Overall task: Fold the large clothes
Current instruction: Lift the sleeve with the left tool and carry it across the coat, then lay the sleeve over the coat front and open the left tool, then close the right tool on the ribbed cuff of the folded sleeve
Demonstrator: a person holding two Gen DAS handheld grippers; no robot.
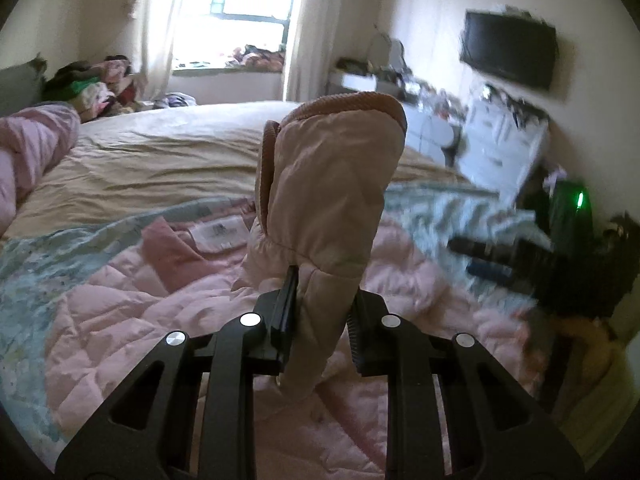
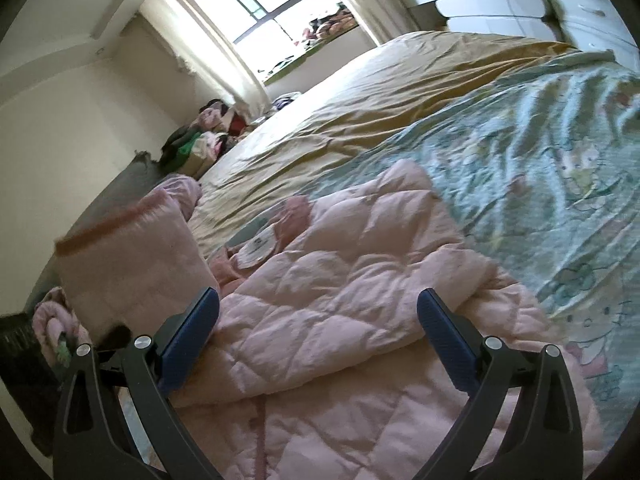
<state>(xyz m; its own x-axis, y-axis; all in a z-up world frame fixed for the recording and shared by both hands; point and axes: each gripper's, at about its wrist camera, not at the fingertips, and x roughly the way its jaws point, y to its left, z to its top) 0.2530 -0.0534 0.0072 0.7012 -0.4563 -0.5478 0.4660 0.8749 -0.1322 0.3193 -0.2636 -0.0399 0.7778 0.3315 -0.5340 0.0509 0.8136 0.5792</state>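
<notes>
A pale pink quilted jacket (image 2: 340, 288) lies spread on the bed, with a white label (image 2: 258, 250) showing at its collar. My left gripper (image 1: 324, 300) is shut on one sleeve (image 1: 332, 184) of the jacket. The sleeve stands upright above the jacket body (image 1: 140, 320), with its ribbed cuff (image 1: 348, 106) at the top. In the right wrist view the same raised sleeve (image 2: 132, 256) shows at the left. My right gripper (image 2: 320, 320) hangs open just above the jacket, with nothing between its blue pads (image 2: 192, 340). It appears blurred in the left wrist view (image 1: 492, 258).
The jacket lies on a blue-green patterned blanket (image 2: 540, 160) over a tan sheet (image 1: 160, 160). Pink bedding (image 1: 28, 148) lies at the left. A pile of clothes (image 1: 96, 84) sits by the window. White drawers (image 1: 500, 140) and a wall TV (image 1: 508, 52) are at the right.
</notes>
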